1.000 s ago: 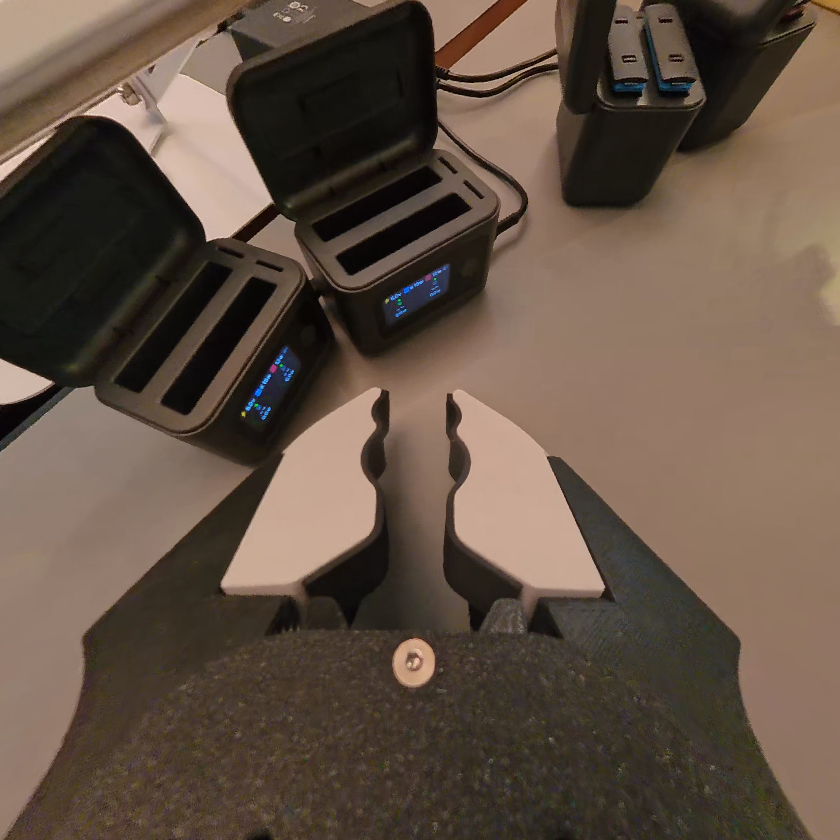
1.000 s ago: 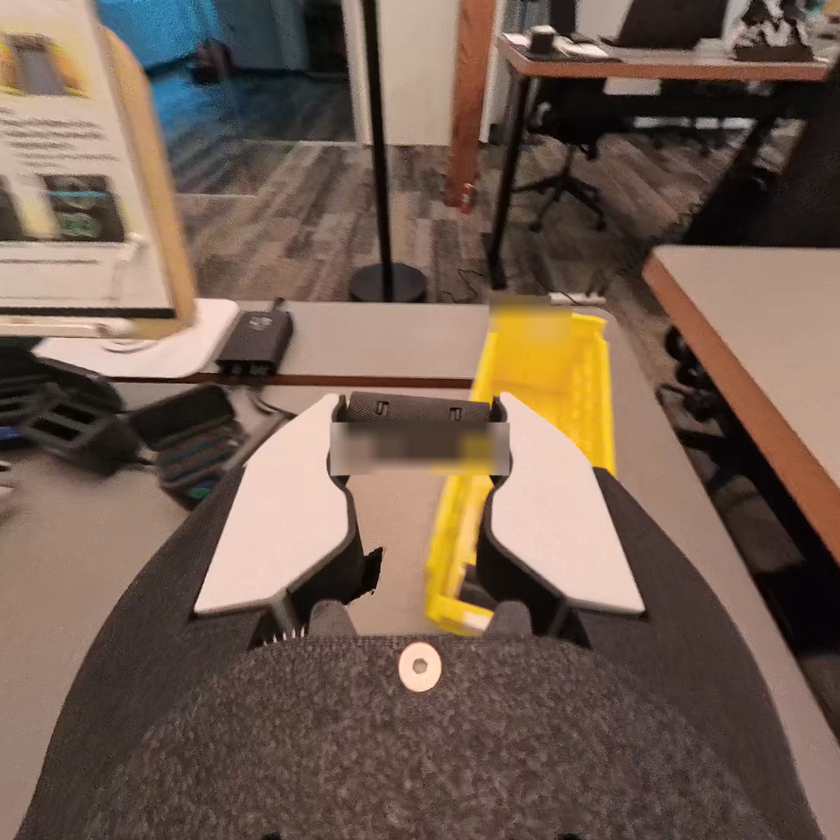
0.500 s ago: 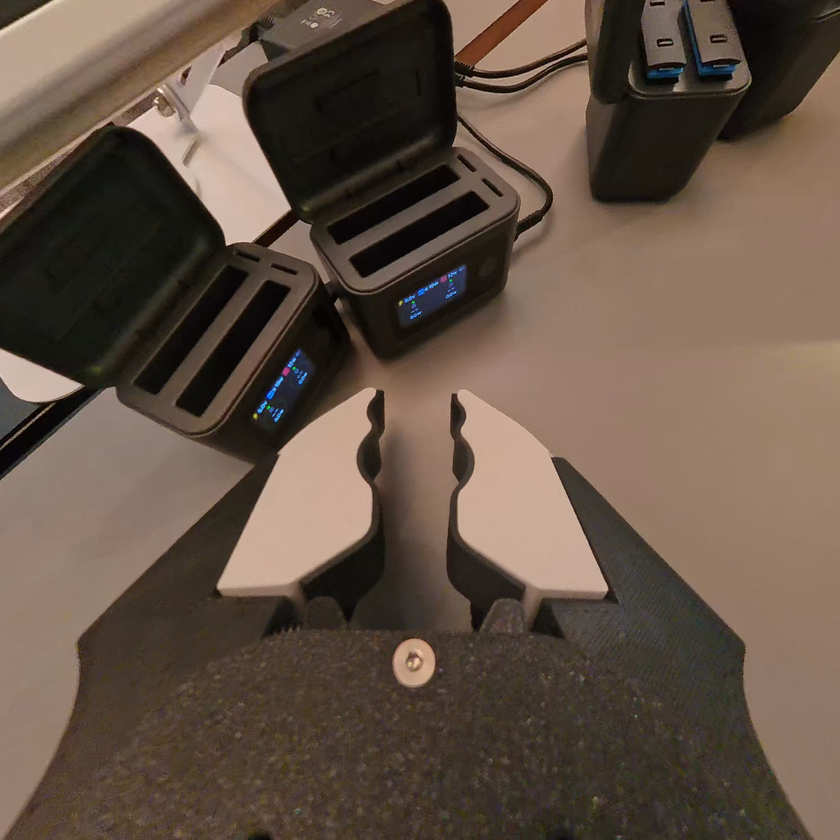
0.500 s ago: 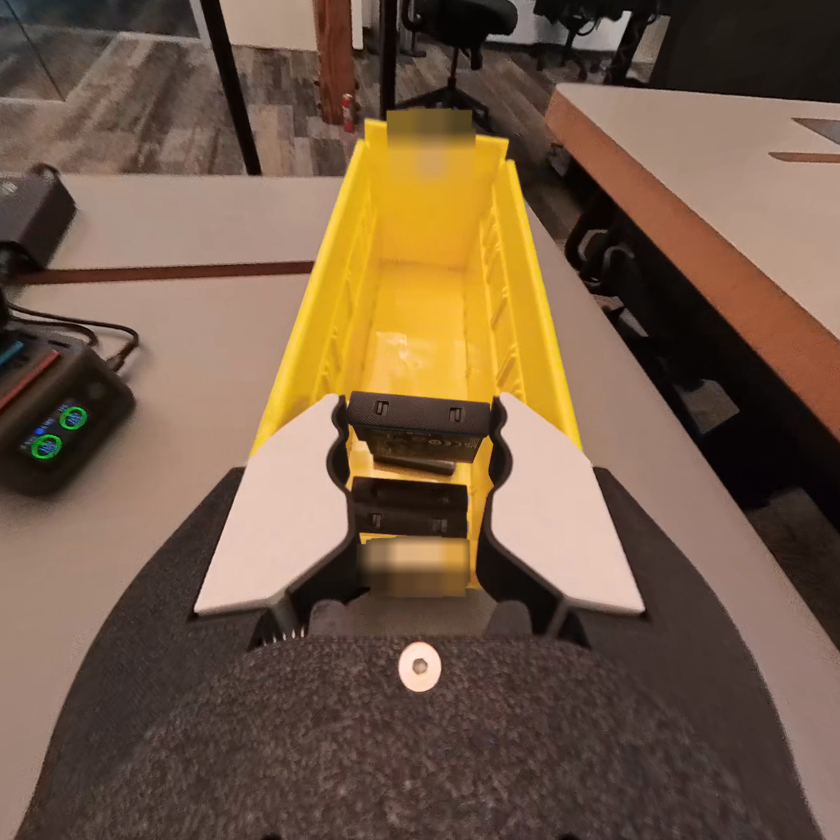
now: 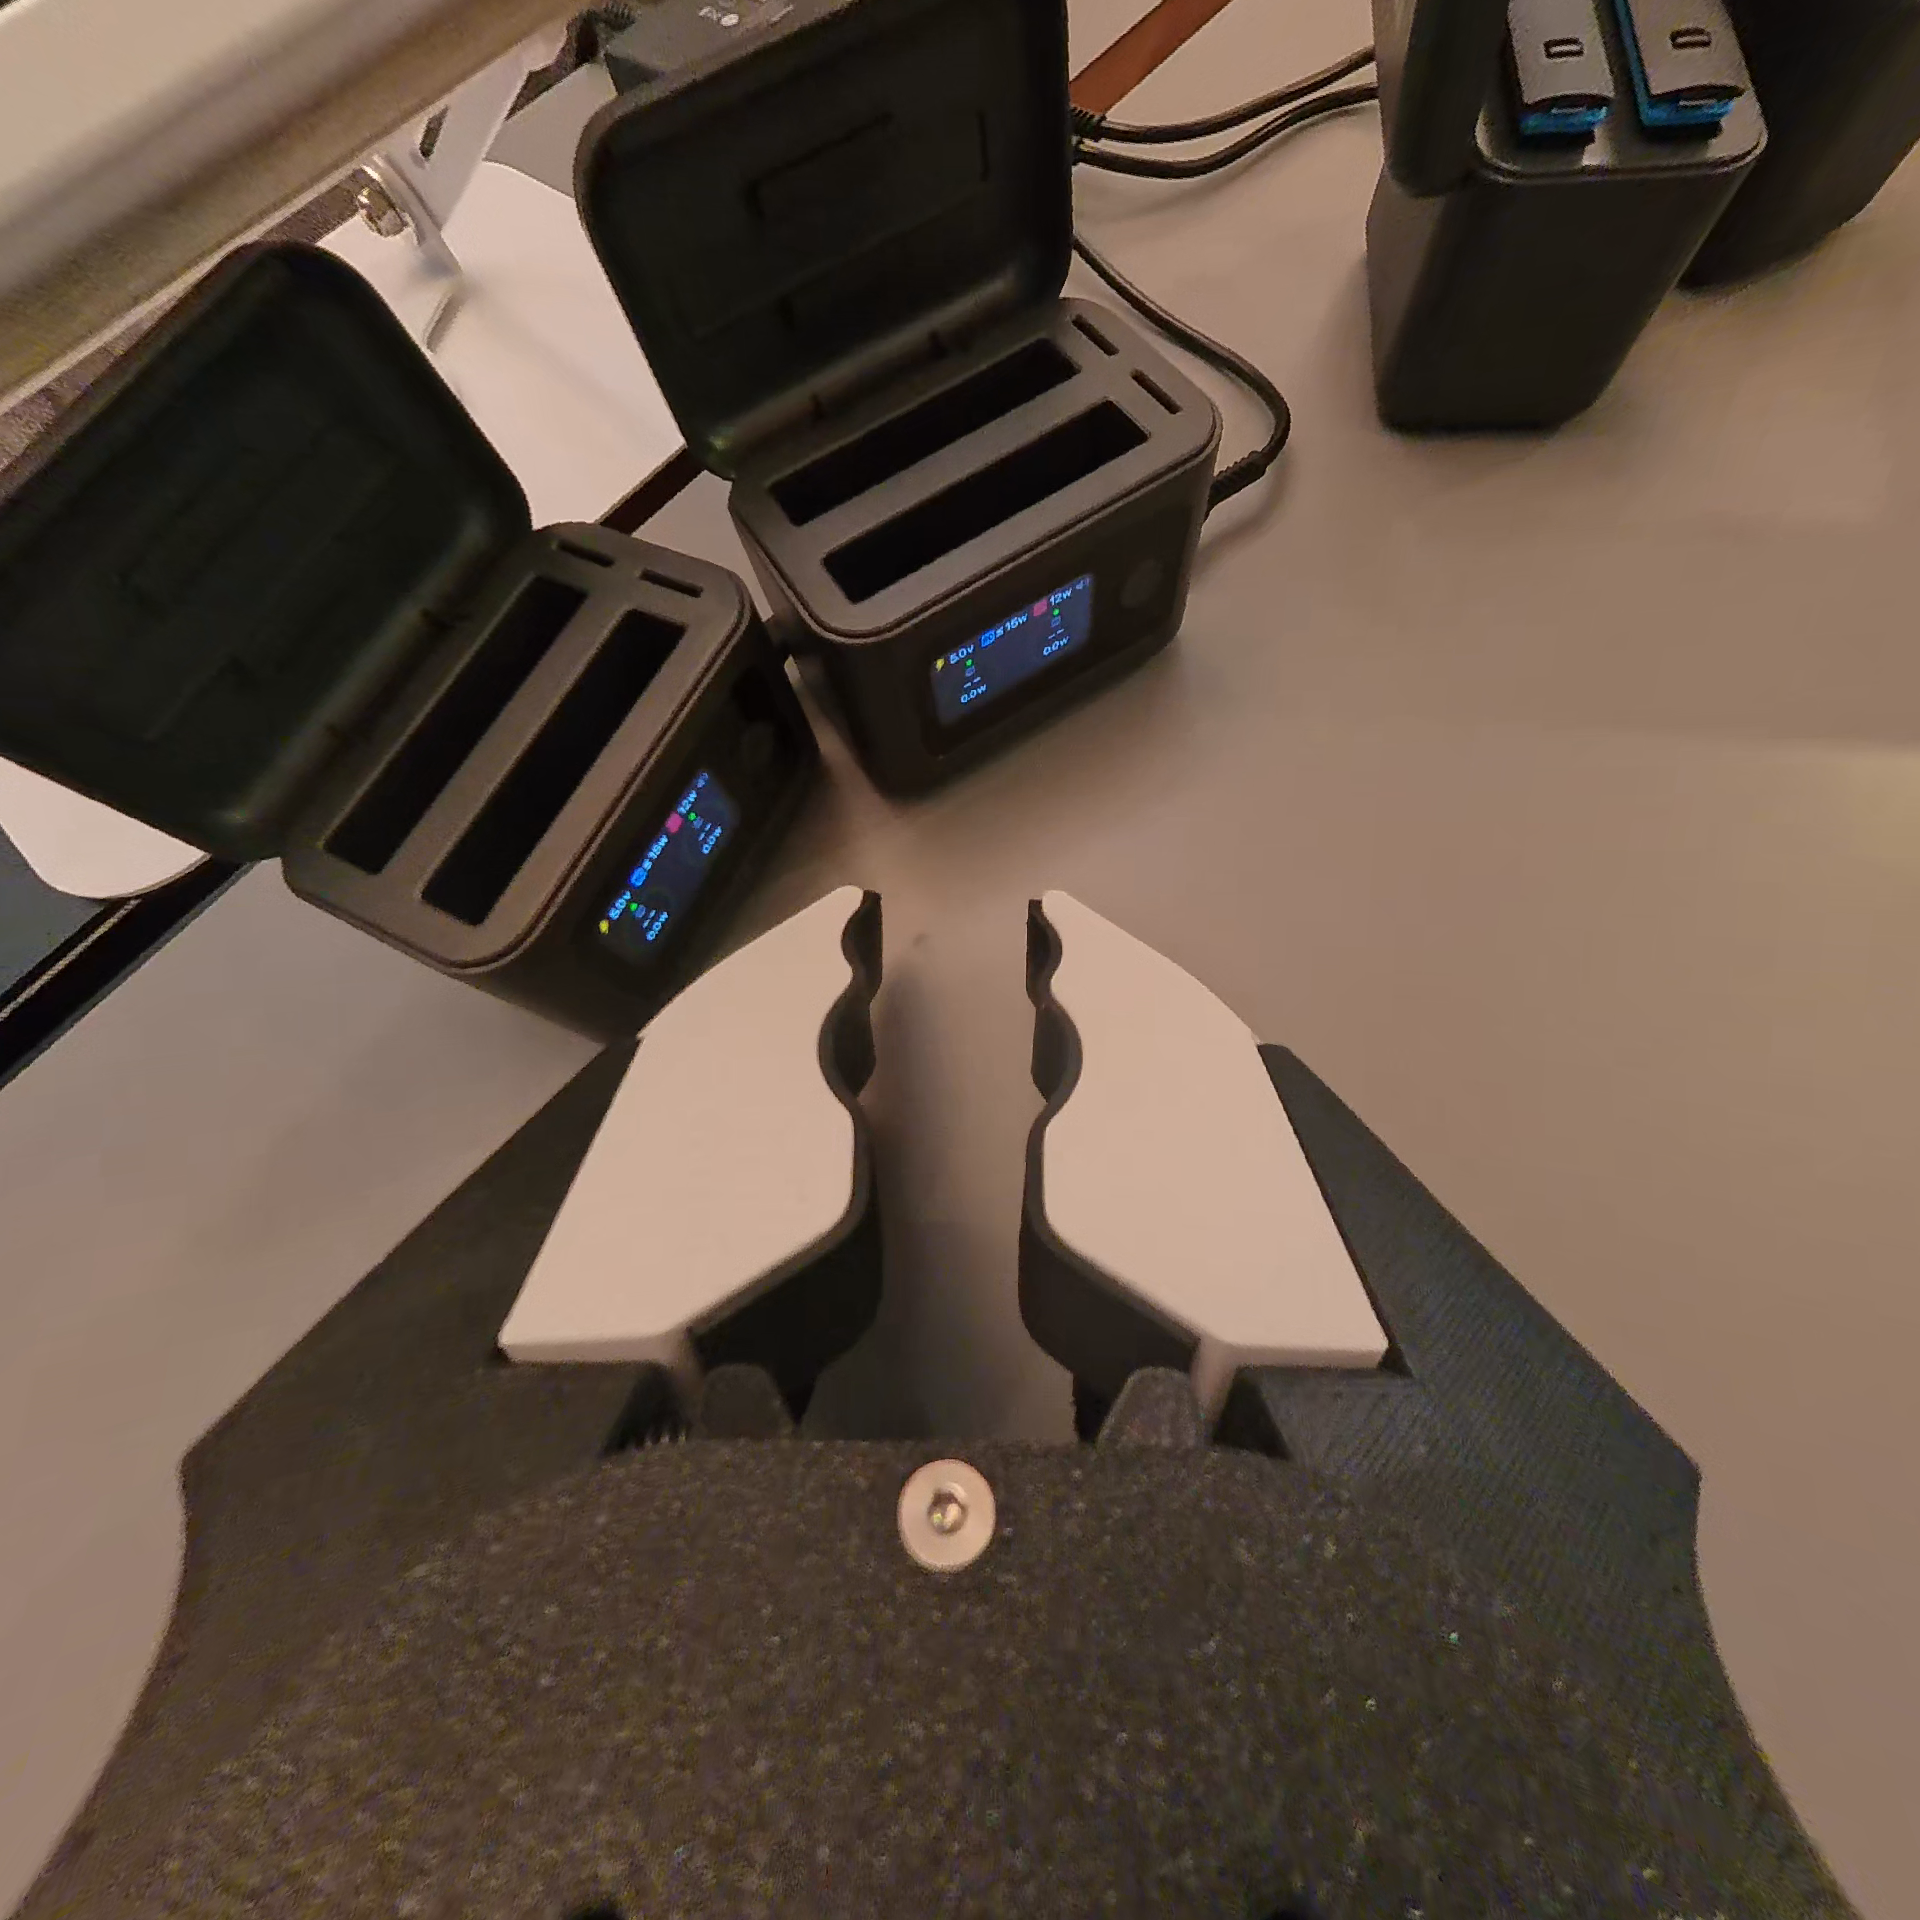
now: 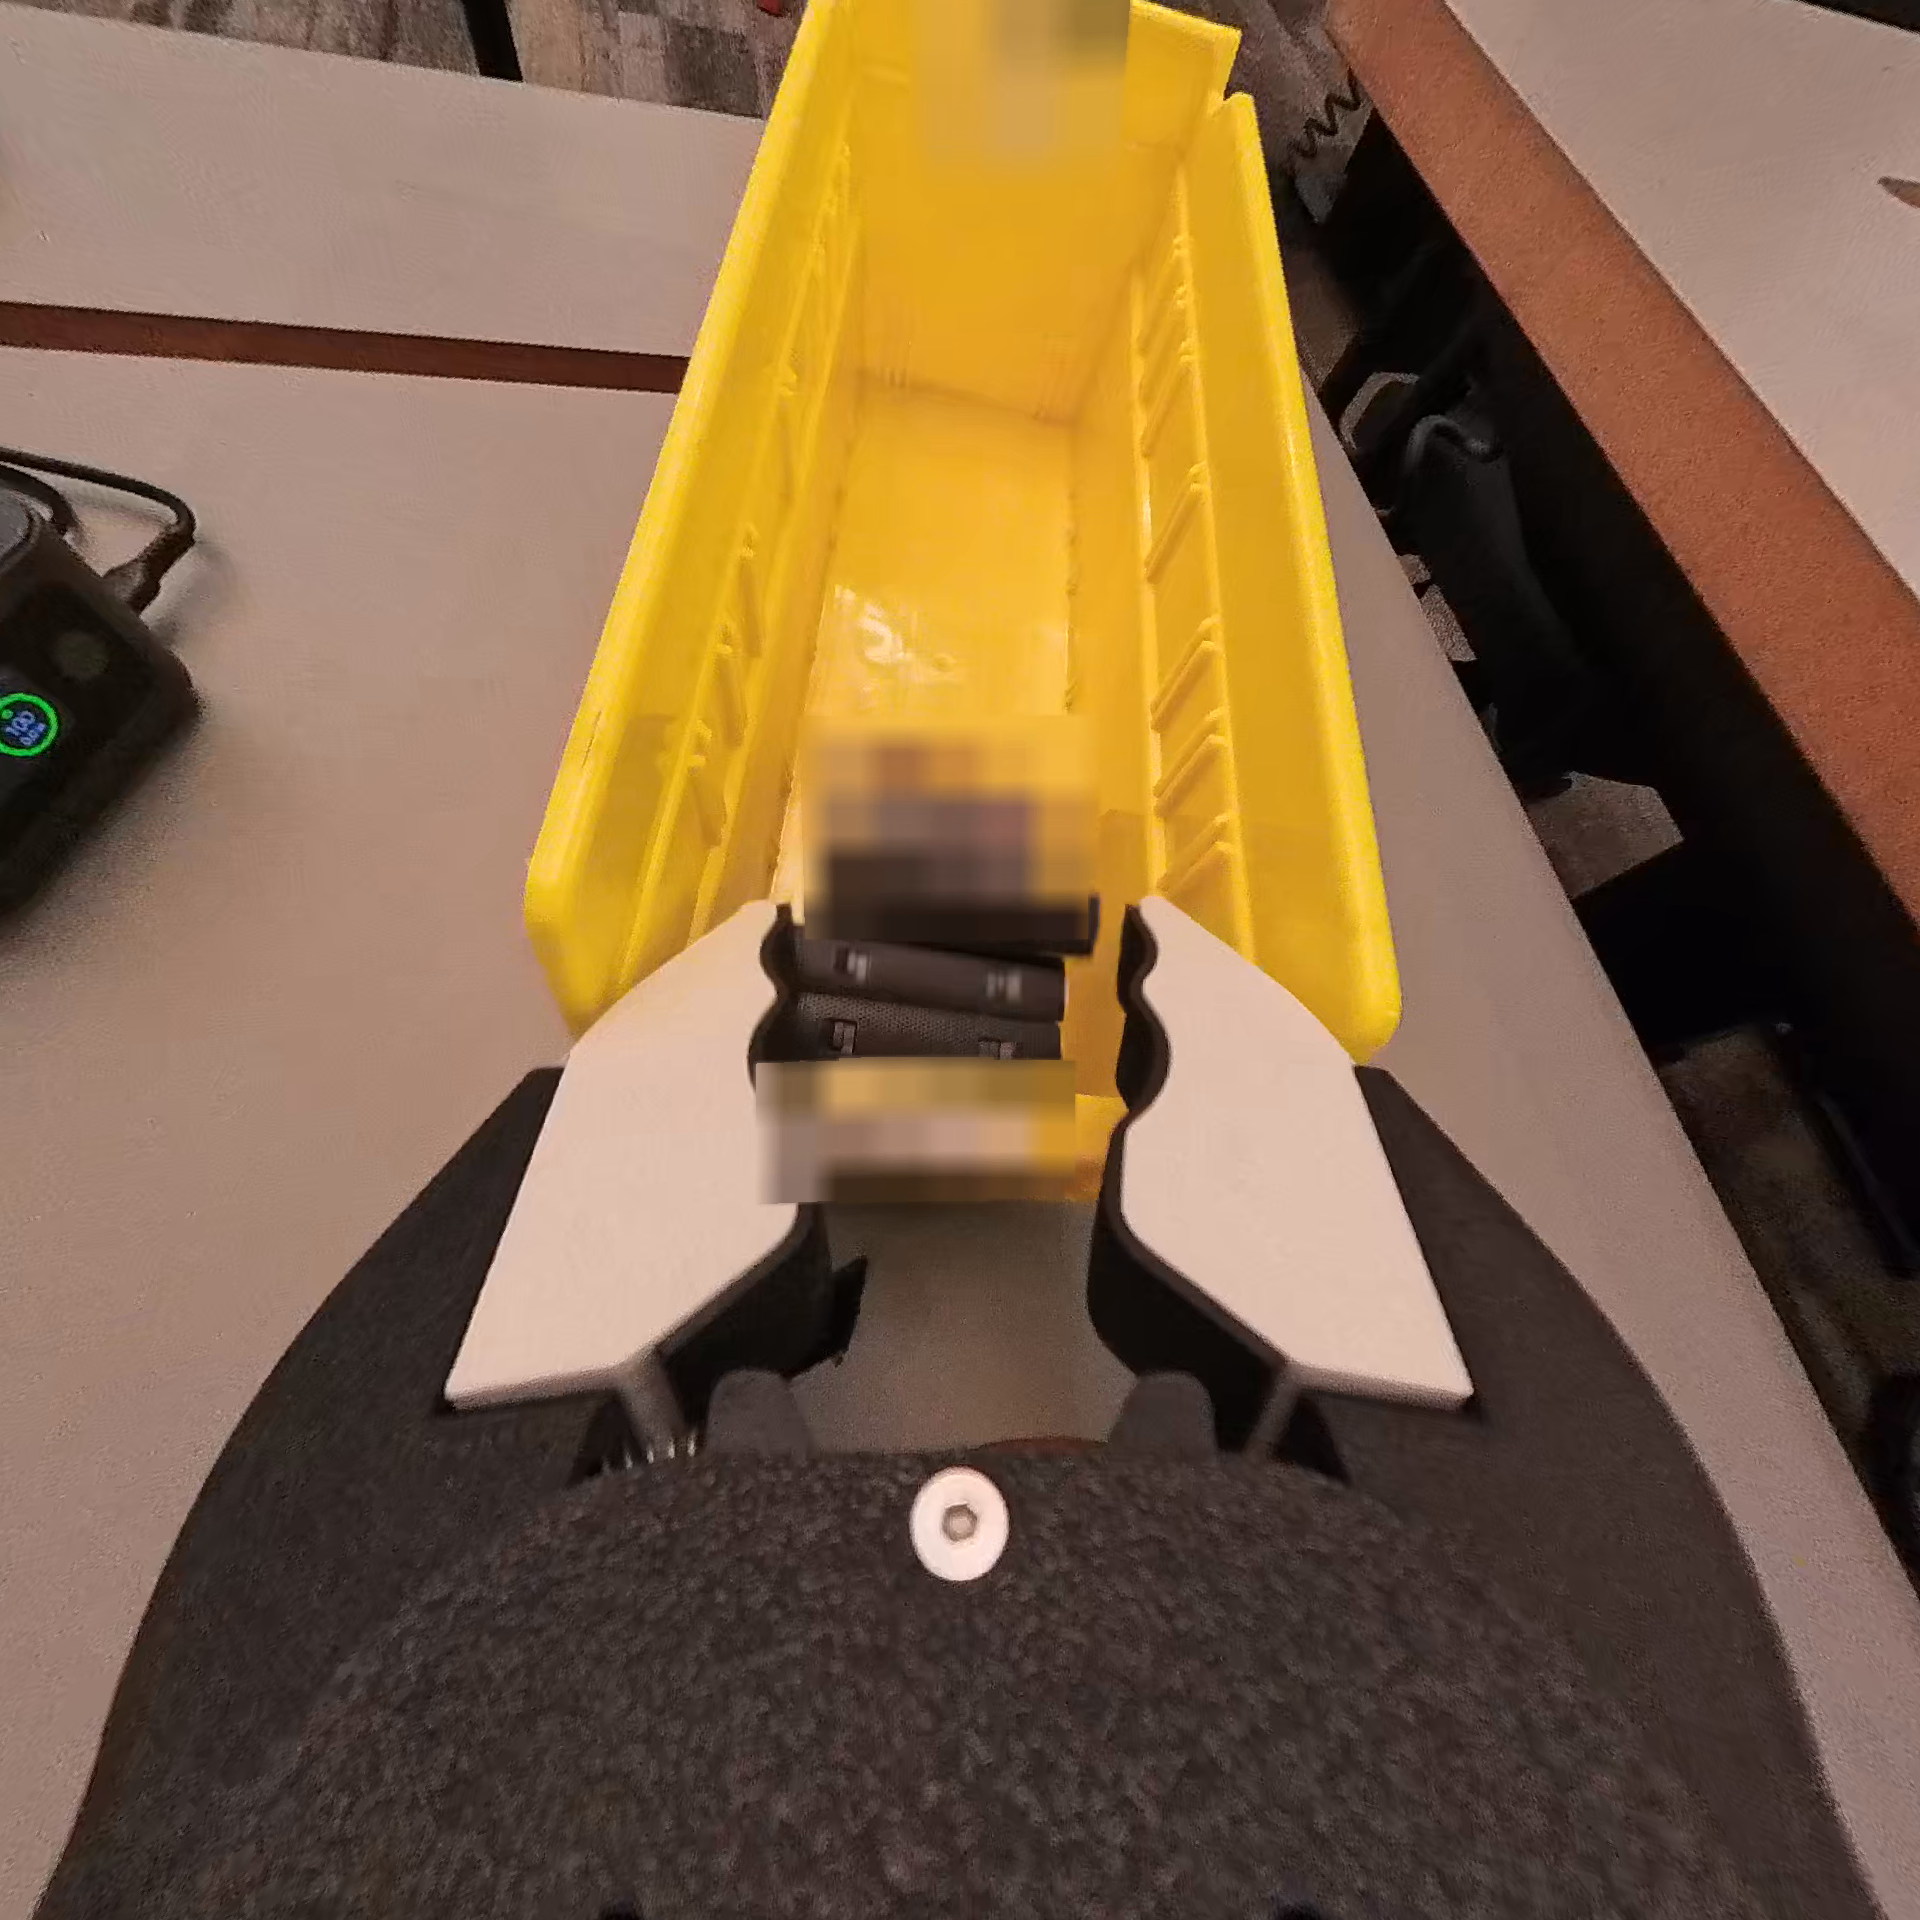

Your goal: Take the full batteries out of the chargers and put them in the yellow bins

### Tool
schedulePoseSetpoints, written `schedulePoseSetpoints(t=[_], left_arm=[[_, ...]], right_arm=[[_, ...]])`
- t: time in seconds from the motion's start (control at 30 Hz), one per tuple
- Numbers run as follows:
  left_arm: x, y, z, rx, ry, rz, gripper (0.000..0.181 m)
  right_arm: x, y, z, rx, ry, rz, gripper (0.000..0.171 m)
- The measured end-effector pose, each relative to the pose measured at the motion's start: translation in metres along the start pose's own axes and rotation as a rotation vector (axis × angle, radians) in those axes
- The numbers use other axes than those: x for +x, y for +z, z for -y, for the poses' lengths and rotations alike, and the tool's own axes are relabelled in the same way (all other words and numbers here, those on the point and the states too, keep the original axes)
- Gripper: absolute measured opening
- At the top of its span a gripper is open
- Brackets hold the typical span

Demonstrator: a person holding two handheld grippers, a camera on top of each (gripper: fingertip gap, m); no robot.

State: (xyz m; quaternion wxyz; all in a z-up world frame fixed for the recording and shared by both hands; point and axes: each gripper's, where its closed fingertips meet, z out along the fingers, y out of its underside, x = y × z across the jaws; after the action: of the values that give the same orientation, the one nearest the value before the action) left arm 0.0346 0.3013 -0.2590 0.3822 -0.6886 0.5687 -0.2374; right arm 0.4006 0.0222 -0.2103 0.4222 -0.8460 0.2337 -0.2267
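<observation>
In the left wrist view my left gripper is open and empty, low over the grey table, just in front of two black chargers. The left charger and the middle charger have lids up and both slots empty. A third charger at the far right holds two blue-tipped batteries. In the right wrist view my right gripper is open above the near end of the yellow bin. Black batteries lie stacked in the bin between the fingertips, clear of the right finger.
A charger with a green ring on its screen and a cable sits left of the bin. Black cables run behind the chargers. A white stand base lies behind them. The table's right edge is close beside the bin. The grippers' ends are close to 45 cm from one another.
My right gripper carried a battery over the yellow bin, dipped to its near end and let it go onto the others. My left gripper crept slightly toward the empty chargers.
</observation>
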Motion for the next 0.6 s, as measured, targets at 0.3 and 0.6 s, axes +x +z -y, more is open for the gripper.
schedulePoseSetpoints(t=[0.3,0.6], left_arm=[[-0.001,0.001,-0.001,-0.006,-0.007,0.002,0.026],[0.016,-0.001,0.012,0.025,0.030,-0.021,0.029]], right_arm=[[-0.021,-0.063,0.054,0.191,-0.074,0.046,0.064],[-0.176,-0.070,0.093,0.188,-0.306,0.527,0.079]])
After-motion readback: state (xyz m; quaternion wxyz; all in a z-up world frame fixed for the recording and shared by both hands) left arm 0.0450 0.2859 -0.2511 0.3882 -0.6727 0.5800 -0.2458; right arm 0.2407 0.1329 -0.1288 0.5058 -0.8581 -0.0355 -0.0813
